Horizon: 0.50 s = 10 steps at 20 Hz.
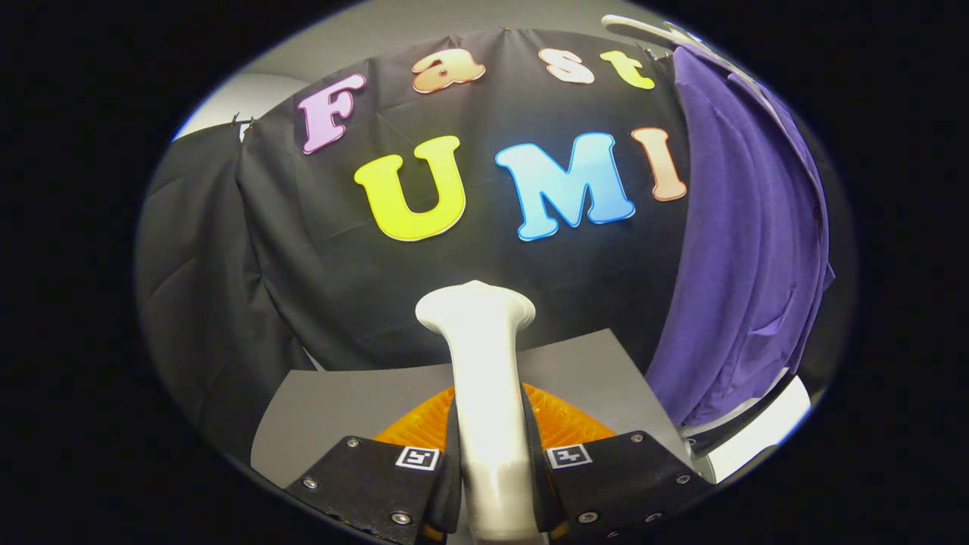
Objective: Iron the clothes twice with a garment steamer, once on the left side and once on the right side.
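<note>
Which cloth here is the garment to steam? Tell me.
The purple garment, hanging beyond and to the side of the steamer clamped in the gripper; the black cloth is the booth wall.

We found no legible words, nos. or brand marks on the objs. in the gripper view. The nearest thing to a sign was a pair of small square coded markers, the left marker [418,457] & the right marker [568,455], each on a finger mount, w/ block patterns only, no chars. we could read. They sat either side of the gripper [490,424], whose fingers pressed on the handle of the garment steamer [477,318].
</note>
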Each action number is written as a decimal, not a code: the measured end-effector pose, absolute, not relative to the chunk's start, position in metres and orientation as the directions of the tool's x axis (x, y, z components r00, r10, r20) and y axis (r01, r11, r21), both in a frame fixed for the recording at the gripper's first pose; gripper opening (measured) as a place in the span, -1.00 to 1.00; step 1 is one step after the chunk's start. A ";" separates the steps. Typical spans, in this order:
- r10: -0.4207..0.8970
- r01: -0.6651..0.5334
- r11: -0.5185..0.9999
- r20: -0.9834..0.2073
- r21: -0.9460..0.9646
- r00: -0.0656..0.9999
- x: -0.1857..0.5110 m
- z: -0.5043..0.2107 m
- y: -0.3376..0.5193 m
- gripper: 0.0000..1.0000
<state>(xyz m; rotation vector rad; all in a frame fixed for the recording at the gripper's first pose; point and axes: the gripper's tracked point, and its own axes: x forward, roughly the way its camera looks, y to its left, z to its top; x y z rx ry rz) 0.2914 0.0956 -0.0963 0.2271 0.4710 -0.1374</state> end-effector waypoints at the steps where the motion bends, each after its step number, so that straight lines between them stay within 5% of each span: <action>1: -0.080 0.177 0.967 -0.443 0.183 0.893 0.280 -0.089 0.091 -0.26; 10: -0.053 0.102 0.979 -0.255 0.179 0.965 0.181 -0.025 0.036 -0.26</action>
